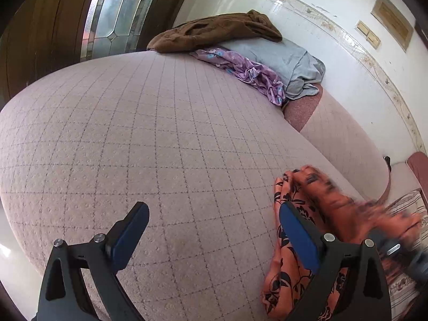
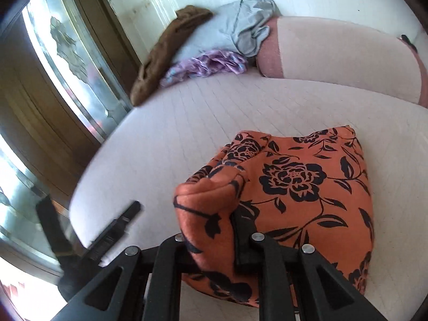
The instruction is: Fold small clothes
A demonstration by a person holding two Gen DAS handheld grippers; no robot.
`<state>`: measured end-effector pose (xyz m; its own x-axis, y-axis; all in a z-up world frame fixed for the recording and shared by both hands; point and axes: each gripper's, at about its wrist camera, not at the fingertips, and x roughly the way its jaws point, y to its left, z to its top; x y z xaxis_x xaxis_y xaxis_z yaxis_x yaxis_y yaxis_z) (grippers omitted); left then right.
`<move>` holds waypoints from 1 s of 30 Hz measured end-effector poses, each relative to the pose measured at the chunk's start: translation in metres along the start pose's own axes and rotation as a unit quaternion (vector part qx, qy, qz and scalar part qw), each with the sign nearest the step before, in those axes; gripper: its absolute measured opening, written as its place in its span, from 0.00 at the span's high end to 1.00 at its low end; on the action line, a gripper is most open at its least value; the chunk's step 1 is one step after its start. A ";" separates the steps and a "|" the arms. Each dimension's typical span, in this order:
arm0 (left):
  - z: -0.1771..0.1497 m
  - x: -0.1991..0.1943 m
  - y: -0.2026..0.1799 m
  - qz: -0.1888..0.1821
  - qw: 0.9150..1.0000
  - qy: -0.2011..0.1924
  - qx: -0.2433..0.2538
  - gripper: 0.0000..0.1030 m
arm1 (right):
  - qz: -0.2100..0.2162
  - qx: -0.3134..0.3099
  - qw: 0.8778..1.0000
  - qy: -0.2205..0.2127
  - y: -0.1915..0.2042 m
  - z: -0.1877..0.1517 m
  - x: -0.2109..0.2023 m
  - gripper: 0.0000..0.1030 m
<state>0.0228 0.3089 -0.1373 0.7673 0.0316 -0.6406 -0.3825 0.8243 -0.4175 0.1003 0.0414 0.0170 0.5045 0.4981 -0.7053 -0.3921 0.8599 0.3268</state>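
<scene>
Two handheld grippers work over a pale quilted bed (image 1: 160, 133) beside a white wall; the left gripper (image 1: 214, 230) tilts downward above the bedcover with its blue-padded fingers (image 1: 131, 230) spread wide apart and nothing between them; its right finger lies over the edge of an orange garment with black flowers (image 2: 302, 187); the right gripper (image 2: 214, 214) also angles down toward the bed, its black fingers drawn close together and clamped on a bunched fold of that garment, which rises as a rounded hump over the fingers; the rest of the garment lies spread flat on the bedcover just ahead and to the right; in the left wrist view the right gripper and the cloth it holds appear blurred at the lower right; well apart, at the far end of the bed, lies a heap of other clothes: a brown piece (image 1: 214, 30), a purple patterned piece (image 1: 240, 72) and a grey piece (image 1: 289, 61); a wooden door with a glass panel (image 1: 117, 13) stands behind them.
</scene>
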 end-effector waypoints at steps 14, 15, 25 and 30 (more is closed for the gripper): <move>-0.008 -0.027 -0.029 -0.099 0.993 0.037 0.050 0.06 | 0.062 0.017 0.997 0.053 -0.011 -0.071 0.021 0.25; -0.012 -0.031 -0.035 -0.114 0.990 0.049 0.062 0.06 | 0.072 0.037 0.996 0.039 -0.022 -0.075 0.011 0.25; -0.046 -0.025 -0.096 -0.139 0.972 0.139 0.131 0.21 | 0.097 0.158 0.983 -0.017 -0.107 -0.105 -0.057 0.25; -0.045 0.010 -0.089 -0.114 0.967 0.216 0.075 0.59 | 0.110 0.189 0.976 -0.023 -0.130 -0.115 -0.067 0.25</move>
<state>0.0414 0.2100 -0.1361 0.5233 -0.3736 -0.7659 -0.1241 0.8558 -0.5022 0.0293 -0.1165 -0.0508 0.4771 0.6724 -0.5658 -0.1878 0.7070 0.6818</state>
